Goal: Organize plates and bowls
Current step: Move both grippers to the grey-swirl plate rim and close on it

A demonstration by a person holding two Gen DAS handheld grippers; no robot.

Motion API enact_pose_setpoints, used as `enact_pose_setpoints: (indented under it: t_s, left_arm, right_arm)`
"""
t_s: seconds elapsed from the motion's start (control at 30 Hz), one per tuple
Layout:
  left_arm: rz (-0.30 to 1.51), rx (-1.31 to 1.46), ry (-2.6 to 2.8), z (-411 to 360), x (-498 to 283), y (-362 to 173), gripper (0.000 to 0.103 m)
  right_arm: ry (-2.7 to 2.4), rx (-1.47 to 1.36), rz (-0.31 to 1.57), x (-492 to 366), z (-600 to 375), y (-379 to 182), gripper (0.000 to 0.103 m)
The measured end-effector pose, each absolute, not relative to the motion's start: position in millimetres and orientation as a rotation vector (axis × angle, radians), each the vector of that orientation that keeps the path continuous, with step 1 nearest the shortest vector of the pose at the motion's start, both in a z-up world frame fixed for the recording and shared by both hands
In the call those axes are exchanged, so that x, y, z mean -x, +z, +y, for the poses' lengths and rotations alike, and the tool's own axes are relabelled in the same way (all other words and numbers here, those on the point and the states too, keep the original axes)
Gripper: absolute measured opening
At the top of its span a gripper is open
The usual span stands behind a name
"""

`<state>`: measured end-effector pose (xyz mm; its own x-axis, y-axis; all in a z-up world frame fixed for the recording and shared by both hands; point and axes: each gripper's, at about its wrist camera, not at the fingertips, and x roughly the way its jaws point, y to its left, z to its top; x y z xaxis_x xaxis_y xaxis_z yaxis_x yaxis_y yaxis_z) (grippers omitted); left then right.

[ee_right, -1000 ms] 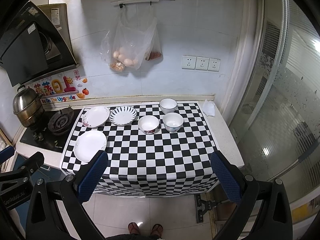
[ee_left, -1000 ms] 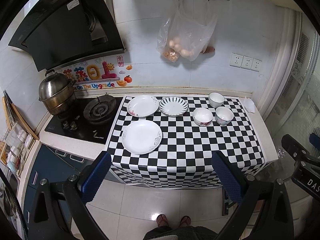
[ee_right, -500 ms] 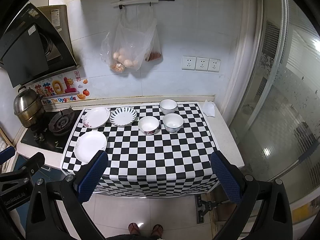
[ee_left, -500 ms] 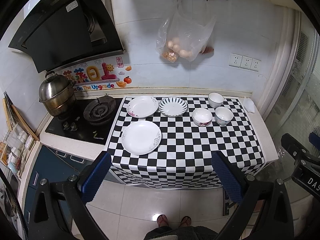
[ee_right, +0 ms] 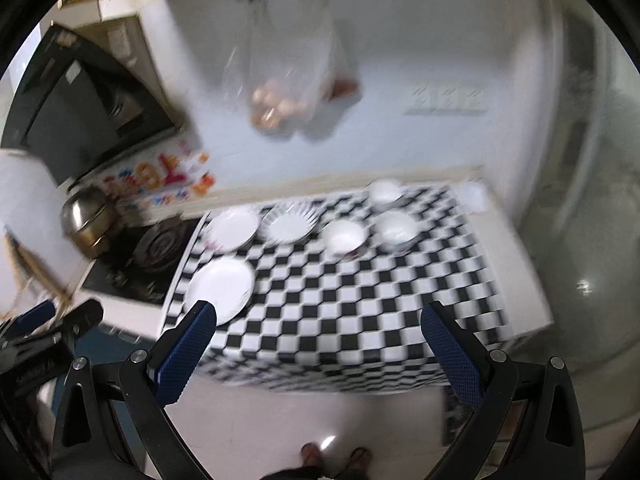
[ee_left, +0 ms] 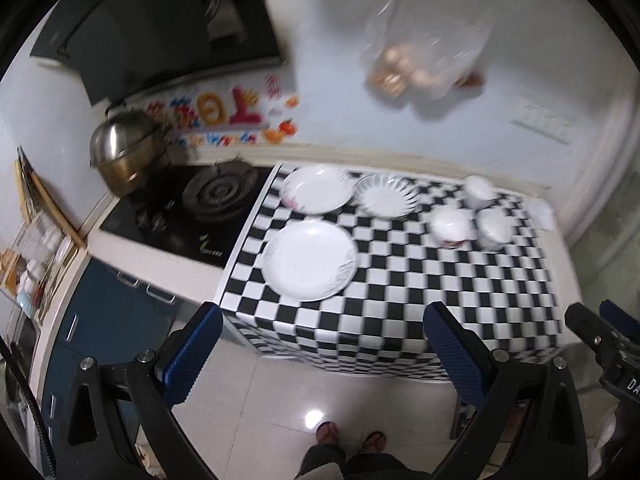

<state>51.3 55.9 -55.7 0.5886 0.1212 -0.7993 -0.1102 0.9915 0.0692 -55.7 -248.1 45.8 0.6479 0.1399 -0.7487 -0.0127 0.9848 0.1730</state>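
Three plates and three bowls sit on a black-and-white checkered cloth (ee_left: 420,280). A large white plate (ee_left: 309,264) lies front left, also in the right wrist view (ee_right: 220,295). A white plate (ee_left: 314,195) and a striped plate (ee_left: 387,200) lie behind it. Three white bowls stand at the right: one (ee_left: 452,226), one (ee_left: 495,229) and one at the back (ee_left: 479,190). My left gripper (ee_left: 322,354) is open and empty, short of the counter's front edge. My right gripper (ee_right: 318,352) is open and empty, also off the counter.
A gas hob (ee_left: 218,196) with a steel pot (ee_left: 126,156) is left of the cloth, under a black hood (ee_left: 160,28). A plastic bag of eggs (ee_left: 420,60) hangs on the wall. Tiled floor and the person's feet (ee_left: 348,440) are below.
Both grippers have moved closer to the counter, and the views are now blurred by motion. The right view has tilted. The plates and bowls have not moved.
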Motion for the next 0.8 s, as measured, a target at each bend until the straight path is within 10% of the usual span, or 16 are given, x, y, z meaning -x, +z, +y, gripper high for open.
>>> enact_pose_setpoints:
  t_s: [0.53, 0.8]
  left_arm:
    - [1.284, 0.103, 0.128, 191, -242, -258, 0.102]
    - [1.464, 0.091, -0.034, 222, -325, -345, 0.066]
  right_arm:
    - [0.224, -0.221, 1.285, -171, -155, -192, 0.102]
    - [0.25, -0.321, 1.499, -265, -106, -291, 0.083]
